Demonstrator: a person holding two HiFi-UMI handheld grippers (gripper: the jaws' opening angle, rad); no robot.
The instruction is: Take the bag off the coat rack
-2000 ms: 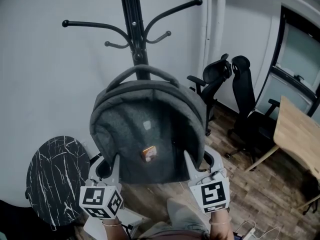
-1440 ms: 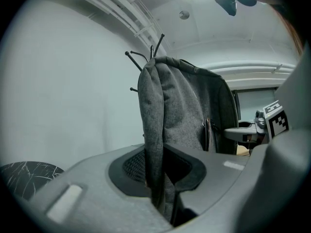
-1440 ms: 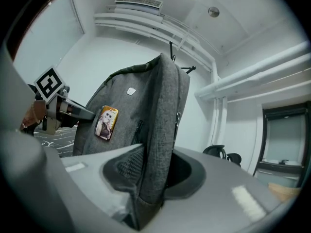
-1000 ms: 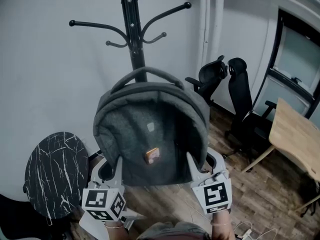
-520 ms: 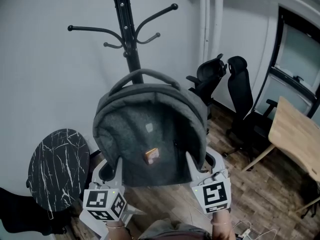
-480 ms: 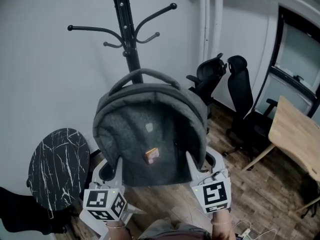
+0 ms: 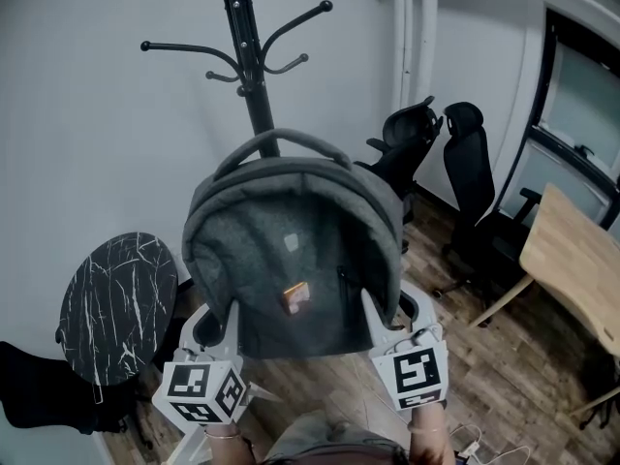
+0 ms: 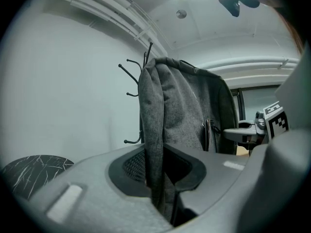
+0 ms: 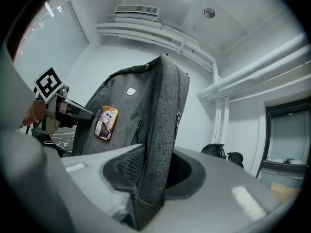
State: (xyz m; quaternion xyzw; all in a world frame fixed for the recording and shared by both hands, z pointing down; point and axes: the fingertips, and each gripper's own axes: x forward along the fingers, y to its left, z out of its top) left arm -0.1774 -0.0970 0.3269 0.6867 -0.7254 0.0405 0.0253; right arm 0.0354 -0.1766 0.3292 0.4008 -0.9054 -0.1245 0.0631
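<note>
A grey fabric backpack (image 7: 291,250) with a small orange badge (image 7: 294,296) hangs in the air in front of the black coat rack (image 7: 254,76), clear of its hooks. My left gripper (image 7: 215,320) is shut on the bag's lower left edge (image 8: 155,144). My right gripper (image 7: 387,318) is shut on its lower right edge (image 9: 155,169). In both gripper views the fabric is pinched between the jaws. The bag's top handle (image 7: 276,141) arches up in front of the rack's pole.
A round black marble side table (image 7: 116,303) stands at the left by the white wall. Black office chairs (image 7: 455,192) stand at the right, a wooden table (image 7: 572,269) beyond them. Wood floor below.
The bag, held in both grippers, has come slightly back from the rack. The view has shifted so the rack's hooks sit higher and the marble table shows further up.
</note>
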